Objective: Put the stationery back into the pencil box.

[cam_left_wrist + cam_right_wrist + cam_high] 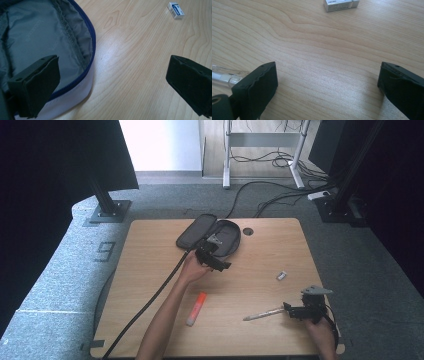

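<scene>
On a wooden table point(150, 270) over grey carpet, we are packing an open pencil case point(210, 236) lying at twelve o'clock. Our left gripper point(112, 82), jaws spread, is hovering at its rim; our right gripper point(325, 87), also spread, is idling beside a pen point(262, 314) at five o'clock. Closing squarely over the barrel should work best. An eraser point(282, 275) and an orange marker point(196, 309) are lying clear of the path.

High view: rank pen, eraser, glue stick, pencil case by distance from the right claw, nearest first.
From the right claw:
1. Pen, just off its tips on the left side, near the front edge.
2. Eraser, farther up the table, mid-right.
3. Glue stick, well to the left, front centre.
4. Pencil case, open at the far edge by the left claw.
</scene>
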Demonstrator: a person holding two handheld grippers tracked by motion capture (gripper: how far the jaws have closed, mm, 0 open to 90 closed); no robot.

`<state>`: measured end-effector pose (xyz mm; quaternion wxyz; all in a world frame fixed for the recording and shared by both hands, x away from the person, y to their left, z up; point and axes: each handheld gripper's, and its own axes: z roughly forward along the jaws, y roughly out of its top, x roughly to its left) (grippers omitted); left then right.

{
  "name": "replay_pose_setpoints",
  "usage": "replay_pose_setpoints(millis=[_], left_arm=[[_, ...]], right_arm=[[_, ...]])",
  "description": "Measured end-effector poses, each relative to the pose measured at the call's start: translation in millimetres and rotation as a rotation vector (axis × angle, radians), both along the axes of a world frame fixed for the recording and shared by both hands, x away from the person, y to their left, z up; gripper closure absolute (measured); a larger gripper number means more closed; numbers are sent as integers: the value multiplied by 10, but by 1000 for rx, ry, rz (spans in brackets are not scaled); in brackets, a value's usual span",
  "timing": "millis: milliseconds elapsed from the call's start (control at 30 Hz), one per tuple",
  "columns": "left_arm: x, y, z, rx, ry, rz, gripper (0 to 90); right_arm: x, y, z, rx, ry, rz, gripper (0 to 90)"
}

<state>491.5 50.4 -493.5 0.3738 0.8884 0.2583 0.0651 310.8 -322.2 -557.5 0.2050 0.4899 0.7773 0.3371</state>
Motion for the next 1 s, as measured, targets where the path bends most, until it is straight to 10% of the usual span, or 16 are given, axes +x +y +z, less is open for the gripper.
replay_pose_setpoints(millis=[600, 1000], left_arm=[[57, -86, -171, 38, 117, 3, 148], [-16, -144, -178, 114, 20, 45, 459]], right_arm=[[-1, 1, 0, 1, 1, -1, 25], [-1, 1, 0, 1, 1, -1, 25]])
